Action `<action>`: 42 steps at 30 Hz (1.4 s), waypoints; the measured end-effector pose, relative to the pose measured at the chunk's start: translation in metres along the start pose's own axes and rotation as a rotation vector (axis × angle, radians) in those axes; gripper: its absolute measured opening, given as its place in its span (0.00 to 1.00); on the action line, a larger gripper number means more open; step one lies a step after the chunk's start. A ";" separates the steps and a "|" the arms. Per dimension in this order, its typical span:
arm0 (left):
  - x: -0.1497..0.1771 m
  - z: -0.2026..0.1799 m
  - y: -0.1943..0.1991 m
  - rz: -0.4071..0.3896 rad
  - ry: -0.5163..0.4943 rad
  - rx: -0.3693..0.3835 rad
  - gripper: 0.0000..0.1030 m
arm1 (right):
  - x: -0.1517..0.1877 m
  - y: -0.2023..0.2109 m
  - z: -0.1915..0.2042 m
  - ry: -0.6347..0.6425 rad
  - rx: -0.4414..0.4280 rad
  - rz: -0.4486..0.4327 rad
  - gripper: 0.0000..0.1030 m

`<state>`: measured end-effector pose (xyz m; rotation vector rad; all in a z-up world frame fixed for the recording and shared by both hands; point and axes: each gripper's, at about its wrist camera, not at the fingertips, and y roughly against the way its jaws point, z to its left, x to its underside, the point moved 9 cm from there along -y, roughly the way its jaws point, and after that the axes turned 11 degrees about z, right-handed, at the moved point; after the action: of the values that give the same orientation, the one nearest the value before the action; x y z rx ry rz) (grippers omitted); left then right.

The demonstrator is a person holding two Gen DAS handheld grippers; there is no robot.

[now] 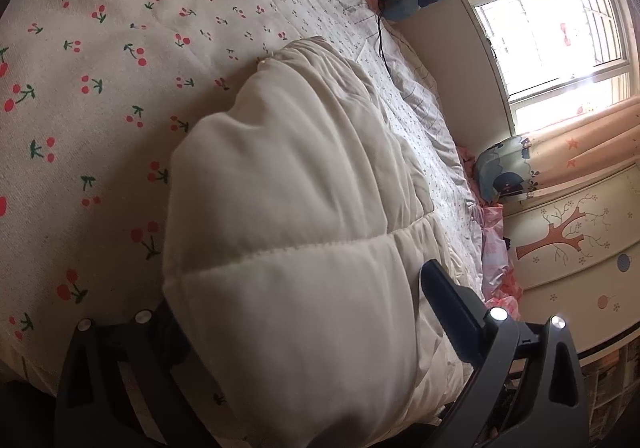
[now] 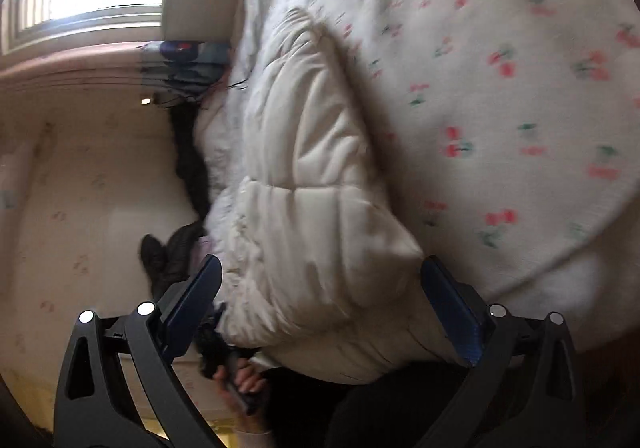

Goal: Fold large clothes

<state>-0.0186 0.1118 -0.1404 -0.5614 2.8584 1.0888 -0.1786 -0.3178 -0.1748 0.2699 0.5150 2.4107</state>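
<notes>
Both handheld tools are showing the same build. The left gripper (image 1: pixel 304 312) is presenting matte black arms with long teardrop cut-outs, round silver screws (image 1: pixel 497 313) shining at the pivots, and a flat black finger (image 1: pixel 448 312). The right gripper (image 2: pixel 320 308) is wearing matching black arms and silver screws, its fingers (image 2: pixel 452 312) carrying ribbed blue pads. Low in the right wrist view, a hand (image 2: pixel 244 380) is showing, blurred, with dark clothing beside it.
</notes>
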 end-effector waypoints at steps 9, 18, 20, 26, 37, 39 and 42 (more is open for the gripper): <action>0.000 -0.008 -0.003 0.087 0.030 0.052 0.44 | -0.021 -0.003 0.045 0.163 -0.013 -0.016 0.30; 0.033 -0.037 0.034 0.121 -0.061 -0.018 0.48 | 0.015 0.025 0.038 0.220 0.013 0.067 0.35; 0.041 0.002 0.014 0.178 0.057 -0.049 0.70 | 0.015 0.022 -0.007 0.084 0.015 0.124 0.42; 0.035 0.015 0.014 0.101 0.123 0.076 0.86 | 0.004 0.035 -0.004 0.070 -0.130 0.094 0.62; 0.030 -0.007 0.025 0.069 -0.005 0.059 0.42 | 0.015 0.044 0.021 0.201 0.094 -0.004 0.33; 0.030 0.011 0.017 0.098 0.049 0.070 0.53 | 0.008 0.065 0.005 0.150 0.169 -0.070 0.37; 0.038 0.022 0.018 0.085 0.085 0.077 0.77 | -0.004 0.101 0.018 0.188 0.321 -0.259 0.43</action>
<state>-0.0617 0.1262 -0.1518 -0.4983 3.0084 0.9835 -0.2256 -0.3872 -0.1158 0.1039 0.9646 2.1056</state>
